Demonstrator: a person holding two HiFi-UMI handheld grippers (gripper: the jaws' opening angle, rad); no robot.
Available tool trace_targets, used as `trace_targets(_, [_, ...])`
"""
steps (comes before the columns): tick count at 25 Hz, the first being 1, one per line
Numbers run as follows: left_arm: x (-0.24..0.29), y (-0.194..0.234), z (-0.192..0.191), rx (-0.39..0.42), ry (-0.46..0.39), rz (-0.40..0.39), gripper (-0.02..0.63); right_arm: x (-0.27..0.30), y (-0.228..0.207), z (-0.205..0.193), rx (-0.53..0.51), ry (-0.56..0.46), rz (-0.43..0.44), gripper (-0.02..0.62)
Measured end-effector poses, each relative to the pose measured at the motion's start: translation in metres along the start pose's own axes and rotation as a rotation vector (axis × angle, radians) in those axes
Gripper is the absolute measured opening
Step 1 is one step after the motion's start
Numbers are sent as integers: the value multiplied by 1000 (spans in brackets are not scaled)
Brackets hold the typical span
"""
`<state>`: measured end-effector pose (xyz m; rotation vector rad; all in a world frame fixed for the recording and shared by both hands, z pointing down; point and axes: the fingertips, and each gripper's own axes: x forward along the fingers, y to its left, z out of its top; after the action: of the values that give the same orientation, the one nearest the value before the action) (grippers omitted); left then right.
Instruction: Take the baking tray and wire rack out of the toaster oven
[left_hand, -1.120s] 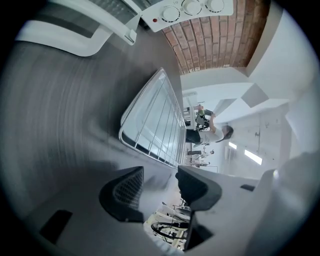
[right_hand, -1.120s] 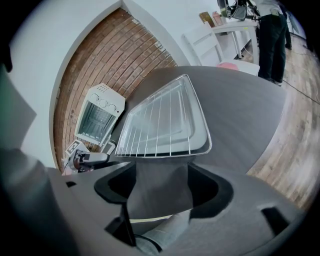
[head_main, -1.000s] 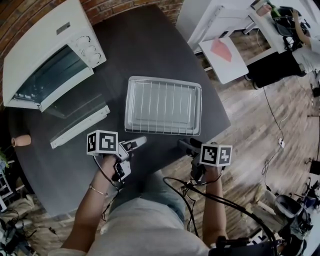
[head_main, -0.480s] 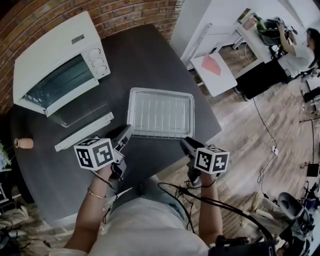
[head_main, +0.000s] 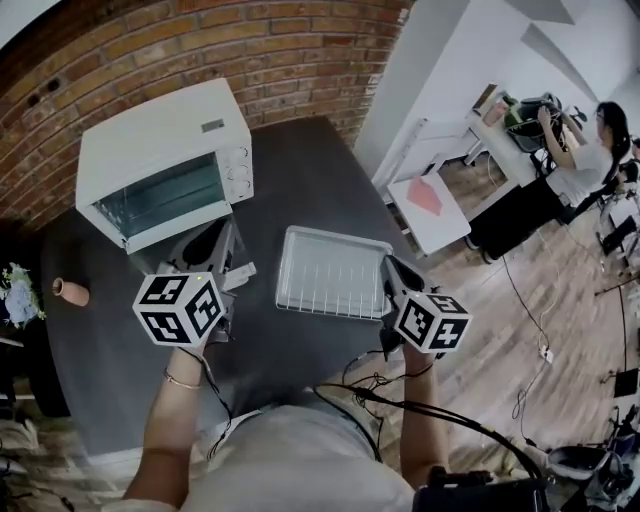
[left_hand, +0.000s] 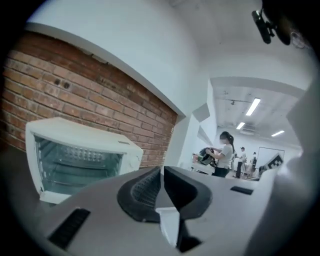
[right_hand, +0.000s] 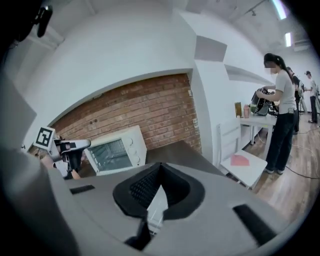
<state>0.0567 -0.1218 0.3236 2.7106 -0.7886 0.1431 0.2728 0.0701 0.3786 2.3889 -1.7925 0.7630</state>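
The baking tray (head_main: 283, 272), with the wire rack (head_main: 335, 275) lying in it, rests flat on the dark surface (head_main: 300, 170) beside the open toaster oven (head_main: 165, 150), whose cavity looks empty. So both pieces appear to be out. The left claw (left_hand: 161, 171) and right claw (right_hand: 159, 169) have just been closing on nothing and are pressed together, held clear above the surface, probably because nothing remains to grasp.

Toaster oven (head_main: 165, 160) on table (head_main: 300, 170), rear left; baking tray (head_main: 340, 237) right of it, wire rack (head_main: 325, 275) inside
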Motion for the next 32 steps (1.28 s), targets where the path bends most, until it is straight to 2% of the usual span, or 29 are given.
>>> trace_targets(6, [-18,42,52,81,-102,184,21,1,9,79,-15,-236,-41,3])
trace_targets(10, [-26,54,62,90,-139,235,20,-2,8,106,-55,-330,-98,3])
trace_targets(20, [-20,54,56,73,-123,233,20,2,9,108,-46,-339,-108,3])
trace_targets(26, [-13,49,51,80,-104,220,20,-1,6,104,-98,-323,-134,2])
trace_targets(32, [-11,47,49,82,-98,218,20,-2,-2,101,-67,-321,-134,2])
